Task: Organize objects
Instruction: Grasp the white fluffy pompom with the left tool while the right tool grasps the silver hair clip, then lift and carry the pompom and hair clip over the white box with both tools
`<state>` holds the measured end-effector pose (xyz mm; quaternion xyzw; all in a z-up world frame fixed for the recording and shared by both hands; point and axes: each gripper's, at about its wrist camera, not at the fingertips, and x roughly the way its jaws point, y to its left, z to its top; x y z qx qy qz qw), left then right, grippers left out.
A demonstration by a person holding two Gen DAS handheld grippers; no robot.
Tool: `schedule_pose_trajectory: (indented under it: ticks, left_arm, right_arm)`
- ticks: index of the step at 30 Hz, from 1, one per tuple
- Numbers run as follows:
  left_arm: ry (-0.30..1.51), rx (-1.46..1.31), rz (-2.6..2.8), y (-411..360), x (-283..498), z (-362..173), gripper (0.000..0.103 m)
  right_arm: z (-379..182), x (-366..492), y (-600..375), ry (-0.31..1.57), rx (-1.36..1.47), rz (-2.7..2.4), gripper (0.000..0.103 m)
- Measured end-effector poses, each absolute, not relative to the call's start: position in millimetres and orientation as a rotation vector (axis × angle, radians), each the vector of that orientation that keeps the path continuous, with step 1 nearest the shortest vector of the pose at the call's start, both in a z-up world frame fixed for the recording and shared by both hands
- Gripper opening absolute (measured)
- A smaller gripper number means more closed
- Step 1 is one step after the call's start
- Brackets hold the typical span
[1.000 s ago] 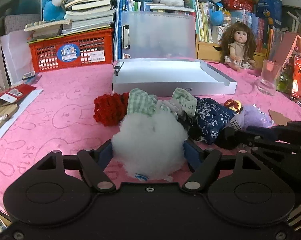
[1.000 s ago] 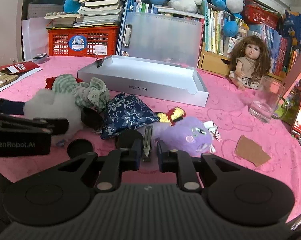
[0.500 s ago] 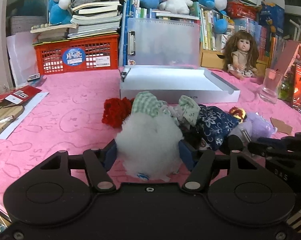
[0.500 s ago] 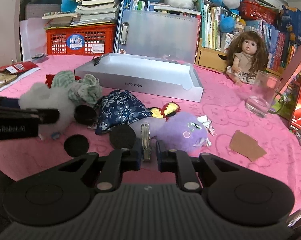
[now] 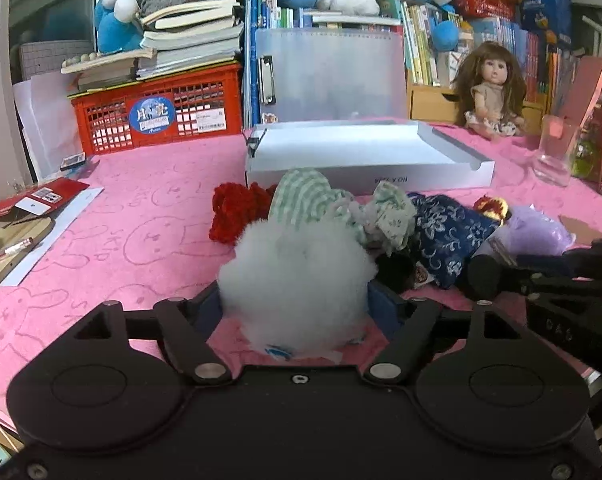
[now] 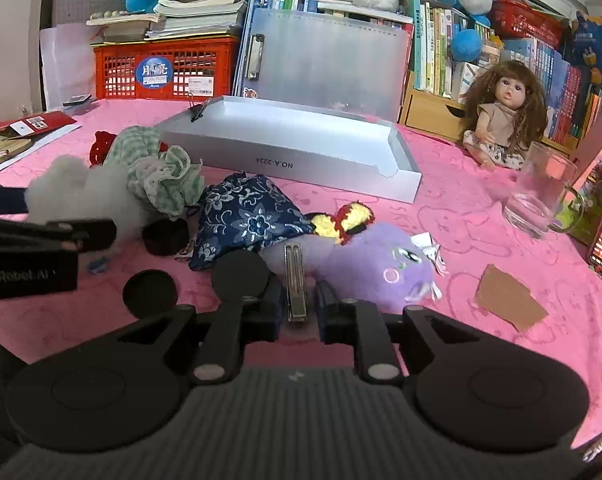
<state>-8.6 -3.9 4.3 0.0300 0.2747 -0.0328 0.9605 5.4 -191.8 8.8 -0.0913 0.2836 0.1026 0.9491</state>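
1. Pink table cover [image 5: 141, 208]: I see it under every item in both wrist views.

2. Silver tray [image 5: 365, 156]: it lies open at the far side of the pile, with a black binder clip on its left corner. No sorted item is visible inside it.

3. Left gripper [image 5: 297, 312]: the jaws stand about half open and have just been opening. The white fluff ball [image 5: 297, 272] sits between them on the cover, and both blue pads lie against its sides.

4. Blue floral pouch [image 6: 249, 216]: it lies in the middle of the pile, touching the purple plush toy [image 6: 381, 276] on its right.

5. Green checked cloth [image 6: 153, 168]: it is bunched behind the fluff ball and touches it. A red crochet piece [image 5: 237, 212] lies just behind the cloth.

6. Right gripper [image 6: 299, 308]: the jaws stand at a narrow gap and have just been opening slightly. The metal clip [image 6: 295, 280] stands lengthwise between them with its far end on the plush toy. I see a sliver of pink between the clip and the right pad, so the pads are not clamped on it.

7. 2 black discs [image 6: 241, 278]: 1 touches the left finger of the right gripper; the other lies nearby to its left.
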Motion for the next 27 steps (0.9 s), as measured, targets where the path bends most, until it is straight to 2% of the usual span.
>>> schedule_pose_trajectory:
  ticks: [10,27]
  left_arm:
    - [0.525,0.002,-0.096,6.1,-13.0,16.3,0.058]
    - [0.483,-0.083,-0.106,20.1,-7.2,48.9,0.055]
  right_arm:
    - [23.0,-1.8,-197.6,0.541,-0.139,0.214,0.017]
    - [55.6,-6.1,-213.7,0.458,-0.062,0.189,0.014]
